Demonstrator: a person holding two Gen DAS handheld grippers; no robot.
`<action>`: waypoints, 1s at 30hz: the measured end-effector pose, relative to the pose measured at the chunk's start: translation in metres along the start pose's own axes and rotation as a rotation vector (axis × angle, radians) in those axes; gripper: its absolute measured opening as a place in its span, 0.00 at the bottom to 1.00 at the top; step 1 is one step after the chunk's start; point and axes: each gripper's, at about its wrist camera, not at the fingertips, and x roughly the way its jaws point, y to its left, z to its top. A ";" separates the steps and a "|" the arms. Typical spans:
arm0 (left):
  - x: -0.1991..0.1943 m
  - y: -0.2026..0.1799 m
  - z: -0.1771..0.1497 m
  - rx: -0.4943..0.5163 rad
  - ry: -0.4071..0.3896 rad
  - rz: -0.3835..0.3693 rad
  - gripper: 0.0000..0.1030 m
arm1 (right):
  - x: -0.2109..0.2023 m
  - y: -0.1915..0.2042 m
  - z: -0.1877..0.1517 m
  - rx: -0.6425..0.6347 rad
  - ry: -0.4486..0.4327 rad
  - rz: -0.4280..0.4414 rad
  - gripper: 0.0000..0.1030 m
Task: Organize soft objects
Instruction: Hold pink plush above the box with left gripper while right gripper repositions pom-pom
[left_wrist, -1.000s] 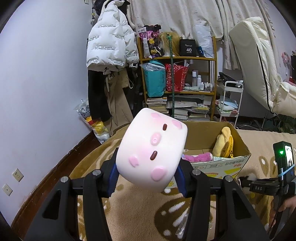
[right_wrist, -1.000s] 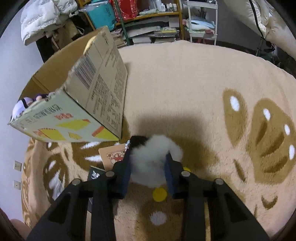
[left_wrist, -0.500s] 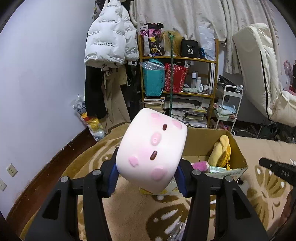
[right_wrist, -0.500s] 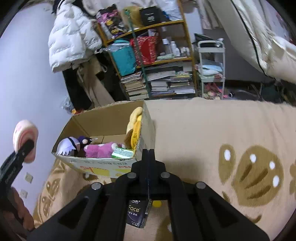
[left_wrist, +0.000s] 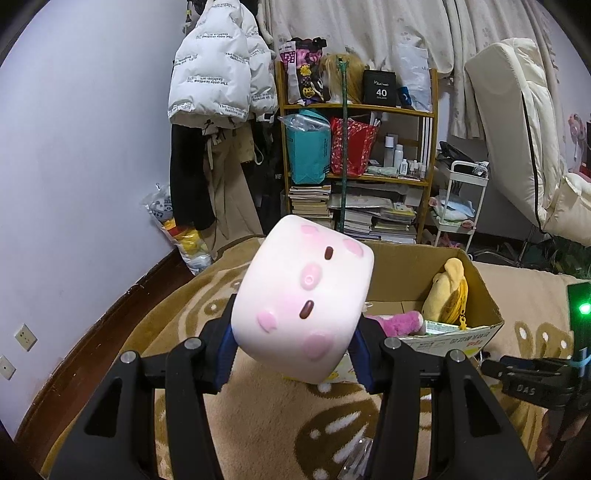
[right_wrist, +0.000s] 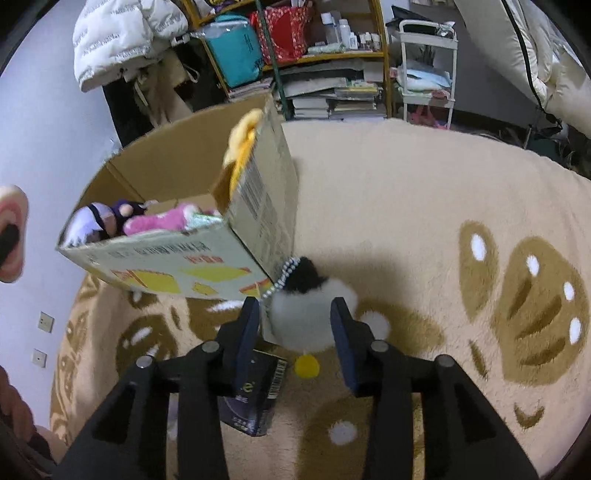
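Half a second earlier the right claw (right_wrist: 293, 321) had been shut on nothing and aimed across the room; it had since dipped toward the rug (right_wrist: 406, 206), and its jaws had just been opening, now standing apart on either side of a fluffy white pom-pom toy (right_wrist: 306, 317) with a black tuft and a bead chain. Whether the pads pressed the fluff or merely flanked it could not be told. That toy lay on the rug just beside the near corner of the cardboard box (right_wrist: 184, 258), close to a small dark carton (right_wrist: 255, 398). The left claw (left_wrist: 295, 350) was closed on a pale pink squishy cube with a pig face (left_wrist: 303, 295), held up in the air in front of the box. Inside the box lay a yellow plush (left_wrist: 448, 291), a pink plush (left_wrist: 397, 321) and a purple-haired doll (right_wrist: 99, 221).
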 end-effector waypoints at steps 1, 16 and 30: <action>0.000 0.000 0.000 0.000 0.000 0.000 0.49 | 0.005 -0.002 0.000 0.007 0.008 0.003 0.41; -0.001 -0.004 -0.005 -0.005 -0.001 -0.001 0.49 | 0.032 -0.009 -0.001 0.026 0.010 0.035 0.29; -0.005 0.000 0.003 -0.023 -0.011 -0.012 0.49 | -0.086 0.010 0.004 -0.033 -0.262 0.089 0.29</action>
